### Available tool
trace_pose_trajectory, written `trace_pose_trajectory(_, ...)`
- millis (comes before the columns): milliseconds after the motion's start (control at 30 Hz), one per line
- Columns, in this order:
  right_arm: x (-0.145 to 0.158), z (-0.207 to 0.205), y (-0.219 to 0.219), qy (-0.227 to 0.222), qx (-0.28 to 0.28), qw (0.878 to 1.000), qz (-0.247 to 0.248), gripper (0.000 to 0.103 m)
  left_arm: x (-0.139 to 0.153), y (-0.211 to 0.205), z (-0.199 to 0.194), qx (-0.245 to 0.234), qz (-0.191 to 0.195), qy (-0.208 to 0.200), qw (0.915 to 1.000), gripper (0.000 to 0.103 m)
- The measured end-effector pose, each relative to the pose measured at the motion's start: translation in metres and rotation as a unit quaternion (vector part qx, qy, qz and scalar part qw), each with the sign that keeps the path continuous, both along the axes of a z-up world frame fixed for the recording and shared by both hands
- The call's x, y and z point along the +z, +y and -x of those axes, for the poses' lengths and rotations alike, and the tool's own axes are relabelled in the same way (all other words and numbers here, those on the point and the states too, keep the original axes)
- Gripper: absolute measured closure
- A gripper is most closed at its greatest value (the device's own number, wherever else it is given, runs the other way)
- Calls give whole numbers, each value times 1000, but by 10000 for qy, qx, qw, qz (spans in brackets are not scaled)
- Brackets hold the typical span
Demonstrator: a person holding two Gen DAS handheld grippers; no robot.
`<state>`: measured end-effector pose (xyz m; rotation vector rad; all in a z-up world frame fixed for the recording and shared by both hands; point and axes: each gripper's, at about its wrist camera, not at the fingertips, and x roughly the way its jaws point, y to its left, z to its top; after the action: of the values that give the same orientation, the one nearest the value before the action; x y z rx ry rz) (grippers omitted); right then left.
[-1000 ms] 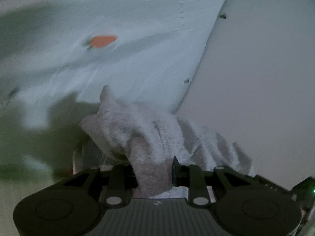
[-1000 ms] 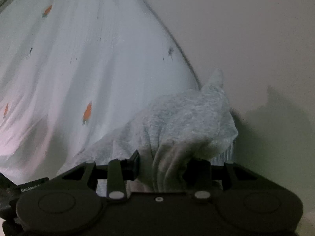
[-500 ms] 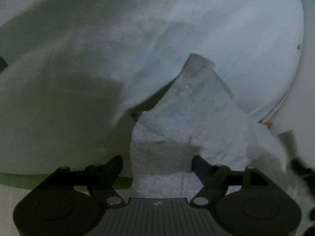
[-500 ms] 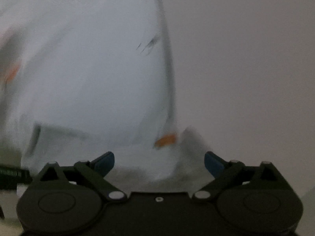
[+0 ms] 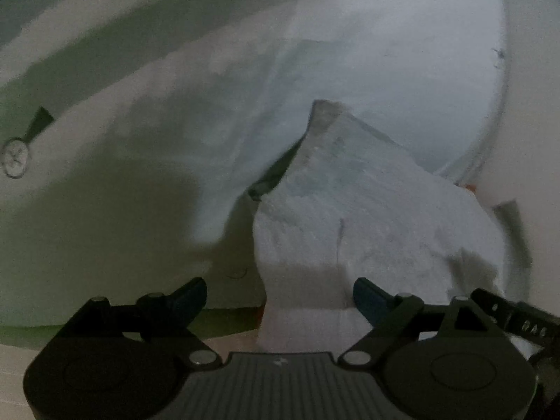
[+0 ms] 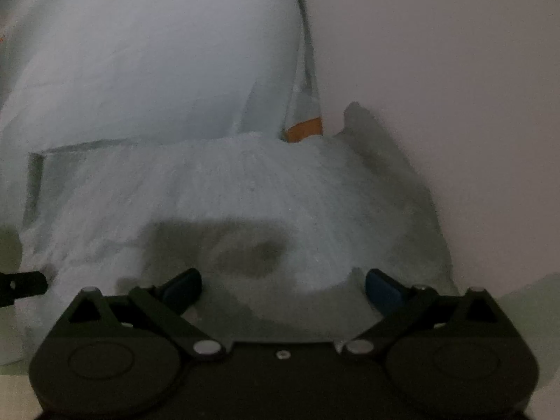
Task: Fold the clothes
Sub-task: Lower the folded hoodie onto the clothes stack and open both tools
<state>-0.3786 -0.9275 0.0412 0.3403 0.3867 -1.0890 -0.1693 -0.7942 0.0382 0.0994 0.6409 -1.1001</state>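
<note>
Grey garment (image 5: 367,231) on white patterned sheet (image 6: 157,63), both grippers' fingers spread, wall (image 6: 437,70) beside

The garment (image 5: 367,224) is pale heather grey with a fine fleecy fleck, darker grey where shadow falls on it. The sheet (image 6: 157,63) beneath is white, with a small orange mark (image 6: 303,128) at its edge. The wall (image 6: 437,70) reads pinkish off-white. Both grippers are black, their finger pads (image 6: 383,288) dark blue

Garment (image 6: 245,189) on sheet (image 6: 157,63)
</note>
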Motion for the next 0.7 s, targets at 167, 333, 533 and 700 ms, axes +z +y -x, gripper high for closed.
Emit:
trace_pose_trajectory(167,4,26,44,71,-50,9999,75,2,6,32,7,10,126,-129,9998,6)
trace_pose_trajectory(333,4,58,86,-109,-182,9998,7,2,8,76,33,-170,139,-361,9991,3)
trace_pose_trajectory(533,-6,90,145,-7,-232,9996,-158,2,4,135,75,-289,144,-376,9988,1)
trace_pose_trajectory(700,-19,117,192,80,-180,9992,-337,2,-7,167,110,-526,-101,-593,9968,0)
